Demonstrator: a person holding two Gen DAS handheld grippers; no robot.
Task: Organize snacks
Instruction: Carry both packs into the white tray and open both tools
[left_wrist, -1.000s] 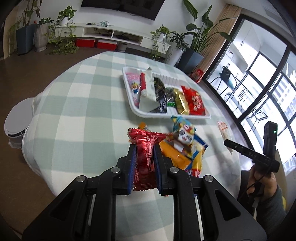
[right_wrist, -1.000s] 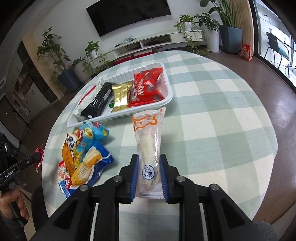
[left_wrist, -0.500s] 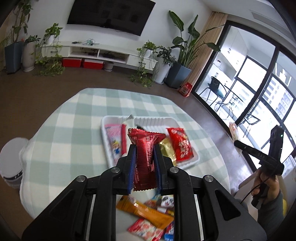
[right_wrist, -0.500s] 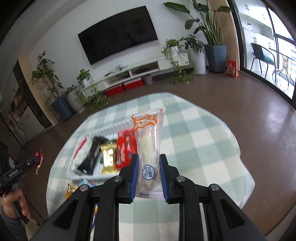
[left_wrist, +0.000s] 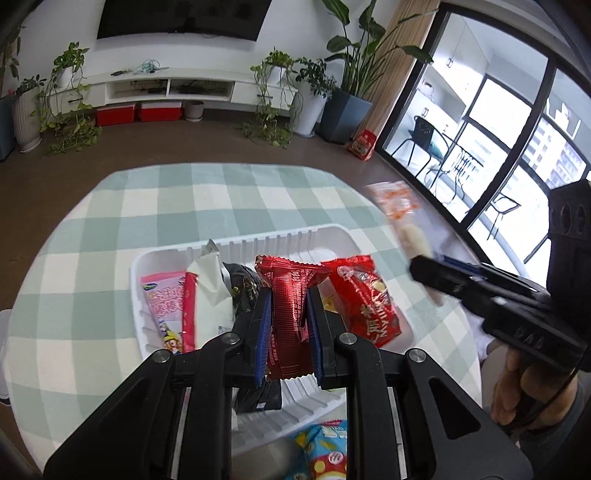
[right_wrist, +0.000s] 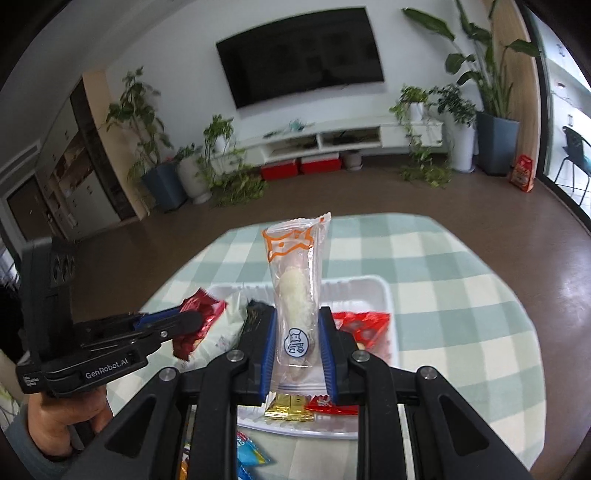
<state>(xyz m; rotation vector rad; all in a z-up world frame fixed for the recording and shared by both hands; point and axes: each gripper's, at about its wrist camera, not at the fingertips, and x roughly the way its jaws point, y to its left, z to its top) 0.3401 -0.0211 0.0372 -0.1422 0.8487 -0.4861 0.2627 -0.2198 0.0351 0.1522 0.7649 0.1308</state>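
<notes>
Living room backdrop: wall TV (right_wrist: 301, 51), potted plants, round table under a green-and-white checked cloth (left_wrist: 166, 199) filling the middle of both views.

Versus a second ago: we had both grippers low over the cloth with the loose snack pile ahead; now we're over the white ribbed plastic tray (left_wrist: 280, 236), which sits mid-frame under the fingers. Loose pile is down to a scrap at the bottom edge, a blue-and-yellow cartoon snack bag (left_wrist: 327, 452).

Left gripper (left_wrist: 289, 326): jaws nearly closed, clamped on a shiny dark-red foil snack packet (left_wrist: 290, 306). Packet's long axis runs up the frame along the fingers, crimped top edge pointing away from the camera, over the tray's centre.

Right gripper (right_wrist: 295, 349): jaws closed on a clear plastic sleeve with an orange print holding a pale white stick snack (right_wrist: 295, 295). Long axis also up-frame, orange end far from us, above the tray's upper middle.

In the left view that sleeve shows blurred at right, beside the tray.

Tray contents: pink packet (left_wrist: 164, 306) at left, white pouch (left_wrist: 210, 288), black packet (left_wrist: 242, 286), bright red bag (left_wrist: 364, 295) at right.
</notes>
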